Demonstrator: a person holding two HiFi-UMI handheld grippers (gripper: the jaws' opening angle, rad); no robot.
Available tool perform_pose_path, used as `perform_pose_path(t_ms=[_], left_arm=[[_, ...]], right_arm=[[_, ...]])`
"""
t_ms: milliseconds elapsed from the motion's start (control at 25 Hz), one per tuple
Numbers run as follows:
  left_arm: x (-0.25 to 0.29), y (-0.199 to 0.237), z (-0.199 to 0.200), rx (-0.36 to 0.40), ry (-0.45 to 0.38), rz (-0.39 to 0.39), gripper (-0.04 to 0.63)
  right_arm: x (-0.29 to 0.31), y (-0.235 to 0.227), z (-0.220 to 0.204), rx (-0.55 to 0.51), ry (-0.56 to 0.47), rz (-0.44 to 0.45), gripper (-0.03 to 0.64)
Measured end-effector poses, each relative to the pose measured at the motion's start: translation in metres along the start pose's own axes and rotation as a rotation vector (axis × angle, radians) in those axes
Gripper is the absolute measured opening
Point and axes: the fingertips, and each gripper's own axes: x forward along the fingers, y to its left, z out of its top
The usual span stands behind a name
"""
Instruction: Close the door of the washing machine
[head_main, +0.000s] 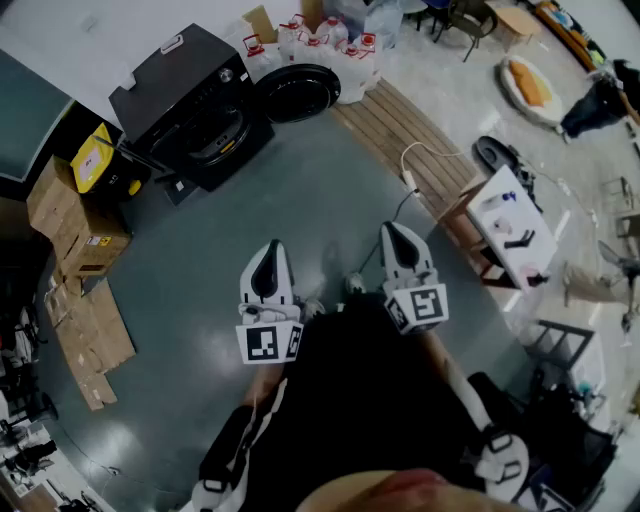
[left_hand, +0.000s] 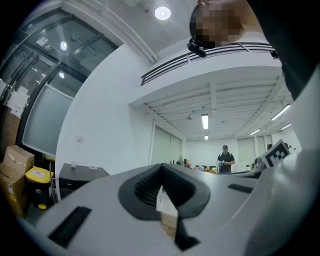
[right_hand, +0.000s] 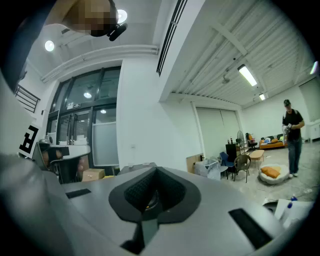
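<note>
The washing machine (head_main: 190, 105) is a black box in the upper left of the head view, well away from the person across bare grey floor. Its door (head_main: 297, 93) is open, swung out to the machine's right in the picture, just in front of a cluster of white jugs (head_main: 320, 45).

Both tongs are pressed together and carry nothing: the left gripper (head_main: 270, 262) and right gripper (head_main: 398, 245) sit side by side at the picture's centre, held level and aimed toward the machine.

The door is probably a stiff, fairly light ring around a smooth window, swinging freely on its hinge. It needs no pinch. A closed tip pushed flat against the frame should move it, and the glossy middle looks likelier to let the tip slide. The best contact is the free edge, the side farthest from the machine (more leverage there). Expect to need a firmer last press before the latch catches.

Being round, the door has no real long axis; what matters is the upright hinge line at the machine's front. The machine's front faces the frame's lower right, and the door's broad face looks toward the lower centre.
</note>
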Motion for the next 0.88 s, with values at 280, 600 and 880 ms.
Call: perform_pose_path(t_ms=[280, 600, 880], left_arm=[[0.006, -0.004, 0.000, 0.009, 0.001, -0.010, 0.003], [0.011, -0.005, 0.000, 0.019, -0.003, -0.002, 0.005], [0.022, -0.016, -0.006, 0.008, 0.004, 0.011, 0.003]], right_arm=[[0.004, -0.001, 0.002, -0.009, -0.008, 0.011, 0.006], [0.002, -0.001, 0.015, -0.022, -0.069, 0.045, 0.006], [0.017, -0.013, -0.003, 0.012, 0.004, 0.051, 0.149]])
